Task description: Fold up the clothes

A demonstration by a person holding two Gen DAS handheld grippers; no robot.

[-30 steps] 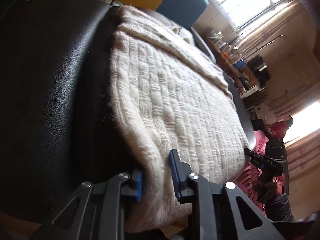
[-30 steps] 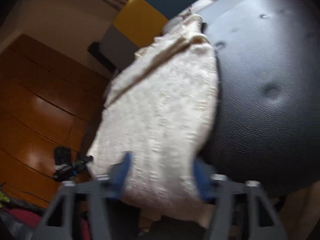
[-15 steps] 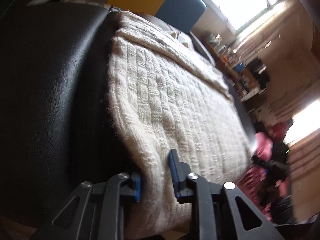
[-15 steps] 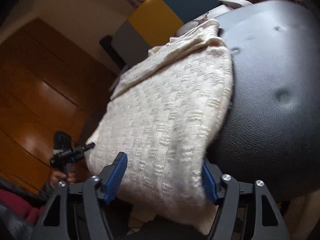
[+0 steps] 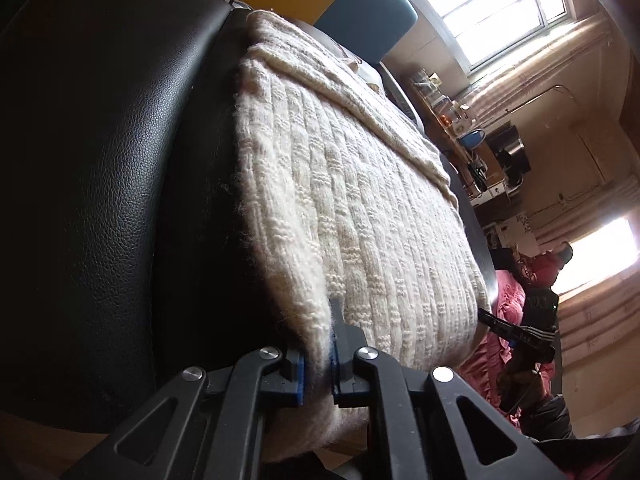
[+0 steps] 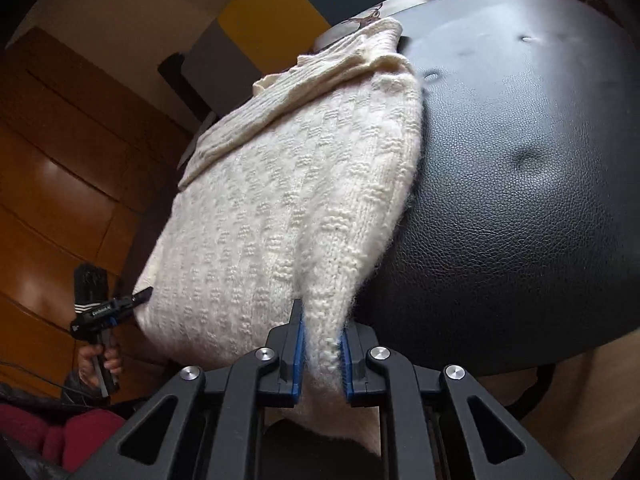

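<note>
A cream knitted sweater (image 5: pixel 360 208) lies folded on a black leather seat (image 5: pixel 100 168), with a folded sleeve along its far edge. My left gripper (image 5: pixel 318 354) is shut on the sweater's near left corner, the knit pinched between the blue pads. In the right wrist view the same sweater (image 6: pixel 288 200) lies on the seat (image 6: pixel 520 208), and my right gripper (image 6: pixel 320 356) is shut on its near right corner. Each gripper shows in the other's view, the right one (image 5: pixel 516 334) and the left one (image 6: pixel 108 308), at the opposite near corners.
A yellow and teal chair back (image 6: pixel 304 4) stands behind the seat. Wooden panelling (image 6: pixel 60 160) is at the left in the right wrist view. Windows (image 5: pixel 492 4), a cluttered shelf (image 5: pixel 460 120) and red bedding (image 5: pixel 508 304) are at the right in the left wrist view.
My right gripper has closed from wide open onto the sweater's near right corner. My left gripper has tightened on the near left corner. The sweater stays flat on the seat.
</note>
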